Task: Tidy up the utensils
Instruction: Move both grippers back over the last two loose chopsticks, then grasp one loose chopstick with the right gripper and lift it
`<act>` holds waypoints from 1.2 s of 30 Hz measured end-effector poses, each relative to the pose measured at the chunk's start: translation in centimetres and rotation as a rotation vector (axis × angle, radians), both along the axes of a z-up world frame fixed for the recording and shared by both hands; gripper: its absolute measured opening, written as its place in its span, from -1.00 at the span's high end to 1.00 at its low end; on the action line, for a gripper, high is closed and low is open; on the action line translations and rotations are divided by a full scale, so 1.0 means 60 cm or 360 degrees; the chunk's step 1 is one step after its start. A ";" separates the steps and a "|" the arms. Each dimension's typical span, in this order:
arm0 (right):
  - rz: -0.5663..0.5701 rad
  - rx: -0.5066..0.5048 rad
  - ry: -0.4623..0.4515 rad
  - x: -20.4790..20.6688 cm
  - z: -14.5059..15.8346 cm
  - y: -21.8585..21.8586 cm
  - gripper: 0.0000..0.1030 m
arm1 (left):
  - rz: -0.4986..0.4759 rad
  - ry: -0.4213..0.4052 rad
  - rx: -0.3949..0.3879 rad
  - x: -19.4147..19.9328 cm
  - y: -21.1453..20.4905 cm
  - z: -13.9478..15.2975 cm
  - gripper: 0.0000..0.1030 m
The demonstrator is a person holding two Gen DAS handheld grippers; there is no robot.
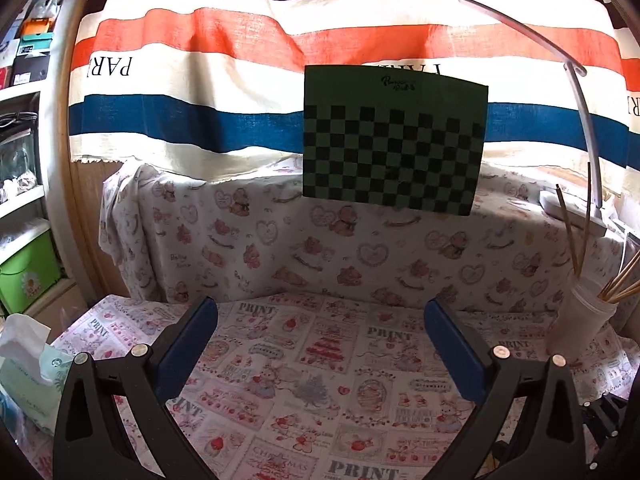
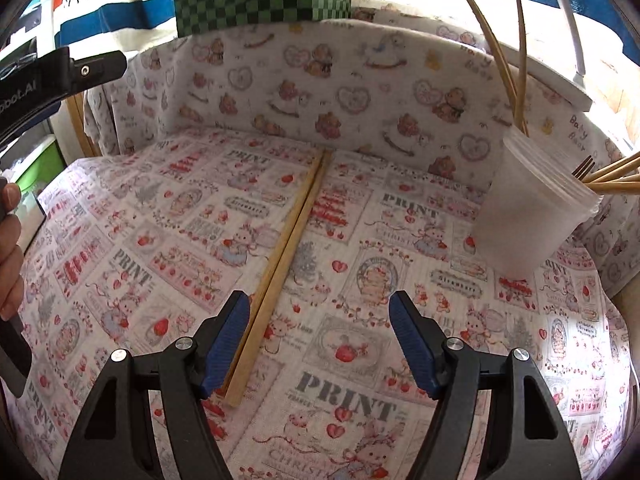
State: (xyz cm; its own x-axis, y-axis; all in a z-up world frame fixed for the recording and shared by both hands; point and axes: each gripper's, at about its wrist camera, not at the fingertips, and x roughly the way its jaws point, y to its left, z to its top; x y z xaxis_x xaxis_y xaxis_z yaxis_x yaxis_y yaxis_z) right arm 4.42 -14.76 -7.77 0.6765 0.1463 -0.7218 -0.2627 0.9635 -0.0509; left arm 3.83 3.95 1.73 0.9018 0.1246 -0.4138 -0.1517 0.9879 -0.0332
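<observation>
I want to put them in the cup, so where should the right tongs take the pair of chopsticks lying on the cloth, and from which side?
Grip the chopsticks near their thick near end, coming from above, jaws across the pair. They lie flat, side by side; the open right tongs hang just right of that end.

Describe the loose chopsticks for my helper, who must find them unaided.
Start at the printed tablecloth. Near its middle, left of the white plastic cup, lies a pair of wooden chopsticks, side by side, running toward the right gripper. Unlike the chopsticks standing in the cup, these lie flat.
</observation>
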 end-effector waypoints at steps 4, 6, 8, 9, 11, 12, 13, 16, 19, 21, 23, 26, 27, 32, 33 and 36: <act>-0.0024 -0.0022 0.0031 0.004 -0.008 0.000 -0.44 | -0.0021 0.0014 -0.0035 0.001 0.003 -0.003 -0.98; -0.0053 -0.0010 0.0041 0.006 -0.010 -0.005 -0.44 | -0.0021 0.0012 -0.0028 0.000 0.001 -0.003 -0.98; -0.0085 -0.0003 0.0058 0.009 -0.012 -0.012 -0.44 | -0.0017 0.0011 -0.0016 -0.001 -0.001 -0.002 -0.98; -0.0084 0.0014 0.0064 0.010 -0.012 -0.014 -0.44 | -0.0013 0.0011 -0.0016 -0.001 -0.001 -0.002 -0.98; -0.0079 0.0017 0.0068 0.010 -0.013 -0.014 -0.44 | -0.0011 0.0011 -0.0031 -0.001 0.001 -0.001 -0.98; -0.0071 0.0011 0.0070 0.010 -0.013 -0.012 -0.44 | -0.0011 0.0013 -0.0039 -0.001 0.003 0.000 -0.98; -0.0060 0.0001 0.0074 0.009 -0.014 -0.009 -0.44 | -0.0008 0.0016 -0.0044 0.000 0.004 0.000 -0.98; -0.0032 -0.0035 0.0075 0.007 -0.016 -0.001 -0.44 | 0.0002 0.0023 -0.0052 0.001 0.006 -0.001 -0.98; -0.0049 -0.0044 0.0083 0.009 -0.017 -0.001 -0.44 | 0.0002 0.0024 -0.0050 0.001 0.006 -0.002 -0.98; -0.0080 -0.0033 0.0088 0.010 -0.017 -0.006 -0.44 | -0.0003 0.0023 -0.0042 0.001 0.004 -0.002 -0.98; -0.0110 -0.0023 0.0090 0.013 -0.018 -0.011 -0.37 | -0.0011 0.0023 -0.0027 0.001 0.002 -0.004 -0.98; -0.0099 -0.0014 0.0077 0.010 -0.016 -0.016 0.23 | -0.0019 0.0020 0.0000 0.001 -0.005 -0.006 -0.98; -0.0081 -0.0028 0.0069 0.008 -0.016 -0.013 0.35 | -0.0022 0.0022 0.0006 0.000 -0.008 -0.008 -0.98; -0.0066 -0.0005 0.0050 0.005 -0.011 -0.017 0.84 | -0.0044 0.0052 0.0054 0.005 -0.021 -0.016 -0.98; -0.0110 0.0032 0.0001 0.002 -0.003 -0.023 0.84 | -0.0046 0.0054 0.0061 0.005 -0.023 -0.016 -0.98; -0.0206 0.0134 -0.0245 -0.020 0.034 -0.047 0.84 | -0.0076 0.0085 0.0009 0.008 -0.021 -0.019 -0.98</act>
